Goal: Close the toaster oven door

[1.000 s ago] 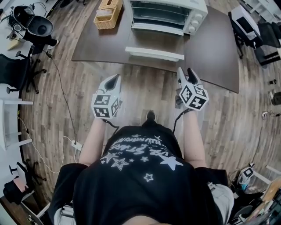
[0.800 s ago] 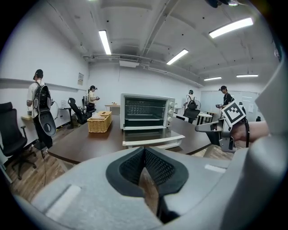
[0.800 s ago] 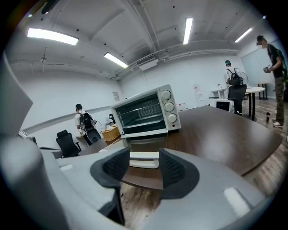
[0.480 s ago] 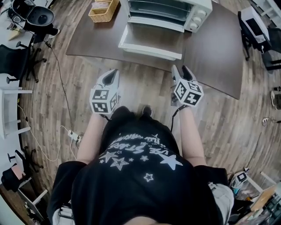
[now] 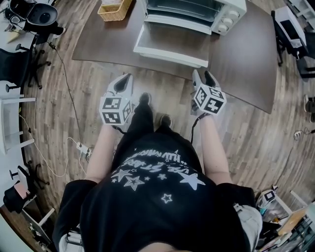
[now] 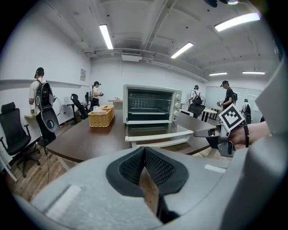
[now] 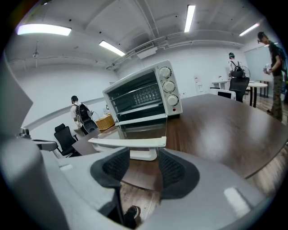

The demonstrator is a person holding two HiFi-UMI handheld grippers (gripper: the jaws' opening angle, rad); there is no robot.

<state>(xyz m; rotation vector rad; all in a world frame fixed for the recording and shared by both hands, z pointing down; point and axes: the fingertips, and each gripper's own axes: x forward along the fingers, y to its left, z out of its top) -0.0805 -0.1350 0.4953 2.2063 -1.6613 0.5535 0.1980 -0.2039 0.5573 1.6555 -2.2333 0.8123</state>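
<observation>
The white toaster oven point(image 5: 216, 9) stands on the dark brown table point(image 5: 241, 54). Its door point(image 5: 172, 39) hangs open and flat, and its white handle point(image 5: 170, 55) faces me near the table's front edge. My left gripper point(image 5: 126, 78) is shut and holds nothing, short of the table and left of the door. My right gripper point(image 5: 203, 75) is open and empty, close in front of the door's right corner. In the right gripper view the handle point(image 7: 128, 143) lies just beyond the gripper point(image 7: 144, 164). In the left gripper view the oven point(image 6: 152, 105) and door point(image 6: 155, 130) sit ahead of the gripper point(image 6: 144, 150).
A wicker basket point(image 5: 114, 7) sits on the table left of the oven. Office chairs point(image 5: 19, 74) and a cable point(image 5: 69, 108) lie on the wooden floor to the left. More desks and chairs stand at the right point(image 5: 290, 34). Several people point(image 6: 38, 96) stand in the background.
The person has stepped closer to the table, one foot forward. Both grippers have moved nearer the open door; the right one has reached its front right corner.
</observation>
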